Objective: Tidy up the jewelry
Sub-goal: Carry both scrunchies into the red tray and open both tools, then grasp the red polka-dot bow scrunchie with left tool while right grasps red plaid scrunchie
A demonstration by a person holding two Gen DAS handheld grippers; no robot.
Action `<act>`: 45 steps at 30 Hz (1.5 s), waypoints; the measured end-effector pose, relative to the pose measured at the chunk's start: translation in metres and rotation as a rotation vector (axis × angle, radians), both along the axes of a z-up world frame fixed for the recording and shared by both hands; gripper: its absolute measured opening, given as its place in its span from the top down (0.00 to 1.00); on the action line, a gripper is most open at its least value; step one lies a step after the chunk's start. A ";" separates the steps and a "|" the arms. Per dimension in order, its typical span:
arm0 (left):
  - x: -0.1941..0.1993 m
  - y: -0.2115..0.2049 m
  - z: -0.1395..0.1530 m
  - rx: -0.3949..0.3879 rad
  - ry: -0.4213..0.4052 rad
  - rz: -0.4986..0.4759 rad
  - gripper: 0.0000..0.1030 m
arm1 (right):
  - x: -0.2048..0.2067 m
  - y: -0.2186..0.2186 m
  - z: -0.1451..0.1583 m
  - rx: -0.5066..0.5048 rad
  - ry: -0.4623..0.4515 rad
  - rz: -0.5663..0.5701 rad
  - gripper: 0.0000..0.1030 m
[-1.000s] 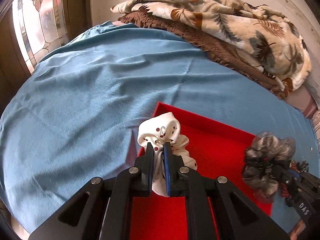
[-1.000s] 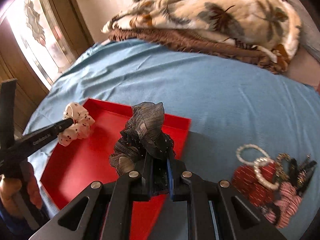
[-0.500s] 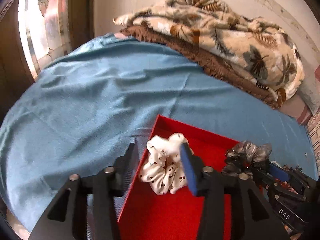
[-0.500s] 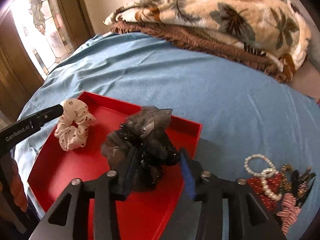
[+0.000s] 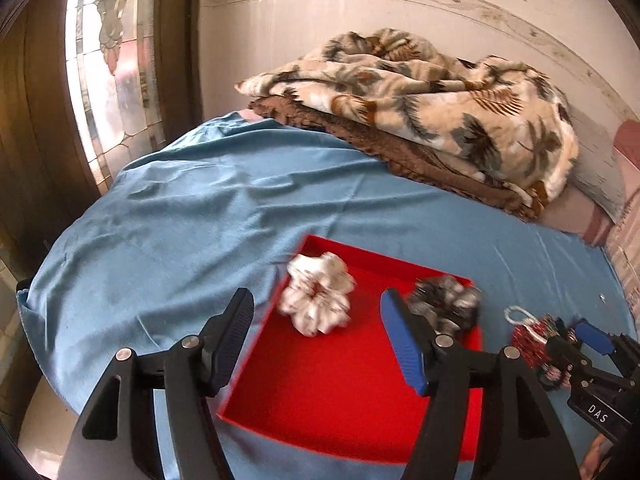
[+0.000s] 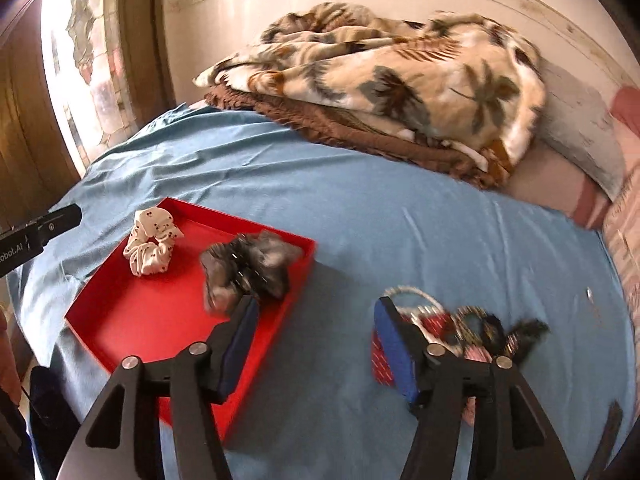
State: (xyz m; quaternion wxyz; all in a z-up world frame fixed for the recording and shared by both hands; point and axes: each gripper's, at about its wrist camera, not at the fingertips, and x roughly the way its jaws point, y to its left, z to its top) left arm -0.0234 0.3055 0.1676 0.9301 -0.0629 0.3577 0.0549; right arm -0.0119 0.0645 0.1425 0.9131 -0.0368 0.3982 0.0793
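We see the red tray [image 6: 132, 320] on the blue sheet [image 6: 400, 232], its long axis running away from us. Inside its far end lie the white scrunchie [image 6: 154, 246] and grey scrunchie [image 6: 248, 268]. The left gripper [image 5: 318, 338] and right gripper [image 6: 316, 344] both gape wide, holding nothing. The jewelry pile [image 6: 468, 332] sits right of the tray.

- "DAS" is printed in white on the black body of the right tool [image 5: 592, 340], seen at the lower right of the left wrist view.
- "obot.AI", cut off by the frame edge, is printed on the left tool [image 6: 44, 228] in the right wrist view.
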 end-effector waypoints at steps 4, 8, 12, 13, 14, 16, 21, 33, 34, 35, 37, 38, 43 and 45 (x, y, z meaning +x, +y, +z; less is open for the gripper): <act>-0.011 -0.037 0.003 0.015 0.008 -0.078 0.36 | -0.026 -0.050 -0.007 0.031 0.025 -0.080 0.35; -0.014 -0.079 0.000 0.017 0.023 -0.166 0.34 | -0.051 -0.114 -0.022 0.040 0.061 -0.201 0.35; -0.009 -0.126 -0.010 0.017 0.061 -0.259 0.34 | -0.064 -0.170 -0.033 0.045 0.090 -0.310 0.35; -0.006 -0.138 -0.014 0.015 0.075 -0.283 0.34 | -0.067 -0.183 -0.036 0.056 0.096 -0.335 0.35; -0.003 -0.147 -0.018 0.015 0.089 -0.300 0.34 | -0.070 -0.194 -0.039 0.070 0.100 -0.353 0.35; 0.004 -0.169 -0.029 0.012 0.126 -0.338 0.34 | -0.072 -0.209 -0.043 0.099 0.104 -0.366 0.35; 0.028 -0.208 -0.061 -0.027 0.218 -0.387 0.34 | -0.064 -0.224 -0.060 0.188 0.125 -0.359 0.35; 0.094 -0.242 -0.123 -0.112 0.343 -0.399 0.34 | -0.015 -0.214 -0.095 0.365 0.183 -0.319 0.35; 0.096 -0.244 -0.126 -0.117 0.348 -0.406 0.37 | -0.013 -0.212 -0.097 0.367 0.185 -0.318 0.35; 0.099 -0.247 -0.130 -0.120 0.355 -0.413 0.44 | -0.010 -0.210 -0.098 0.360 0.182 -0.320 0.35; 0.102 -0.249 -0.134 -0.117 0.365 -0.419 0.64 | -0.007 -0.208 -0.098 0.349 0.174 -0.321 0.40; 0.102 -0.252 -0.134 -0.106 0.361 -0.421 0.84 | -0.005 -0.207 -0.098 0.353 0.175 -0.320 0.47; 0.086 -0.252 -0.126 -0.109 0.355 -0.438 0.95 | -0.009 -0.210 -0.097 0.391 0.194 -0.316 0.90; 0.069 -0.250 -0.113 -0.105 0.330 -0.452 0.95 | -0.017 -0.210 -0.093 0.395 0.190 -0.314 0.91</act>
